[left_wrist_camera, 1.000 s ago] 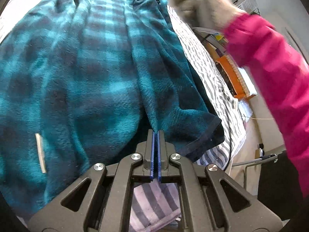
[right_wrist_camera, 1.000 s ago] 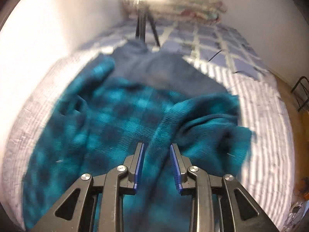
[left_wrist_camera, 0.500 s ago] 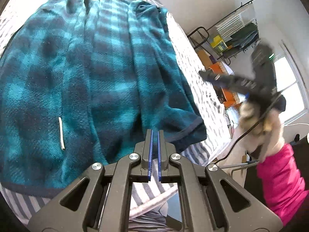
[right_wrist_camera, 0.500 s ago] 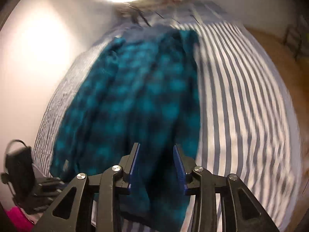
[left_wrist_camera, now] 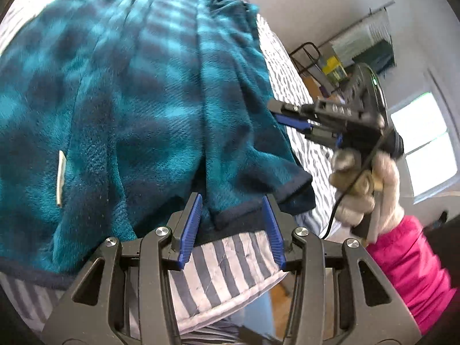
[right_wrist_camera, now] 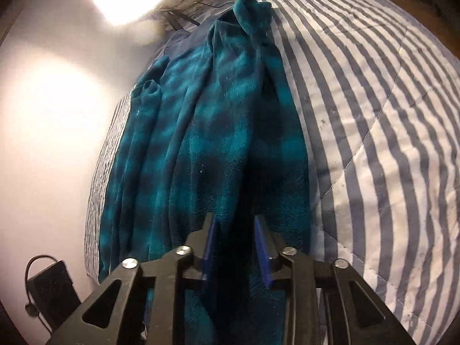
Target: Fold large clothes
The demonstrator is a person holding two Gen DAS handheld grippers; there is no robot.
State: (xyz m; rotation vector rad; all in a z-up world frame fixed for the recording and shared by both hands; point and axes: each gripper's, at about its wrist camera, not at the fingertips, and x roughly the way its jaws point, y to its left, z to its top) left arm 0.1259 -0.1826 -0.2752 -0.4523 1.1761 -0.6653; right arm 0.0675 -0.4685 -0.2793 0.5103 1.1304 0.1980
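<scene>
Left wrist view: left gripper (left_wrist_camera: 233, 227) gapes wide over the hem of a teal plaid robe (left_wrist_camera: 120, 92) spread on a striped bed (left_wrist_camera: 227, 270). Right gripper (right_wrist_camera: 233, 247), also parted, hovers over the robe's edge.

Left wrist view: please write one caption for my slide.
Open left gripper at the hem of teal plaid garment on striped bed.

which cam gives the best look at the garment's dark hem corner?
Left wrist: the teal plaid garment shows its dark hem corner sharply, just beyond the open left gripper. In the right wrist view the near hem is hidden in shadow behind the right gripper.
</scene>
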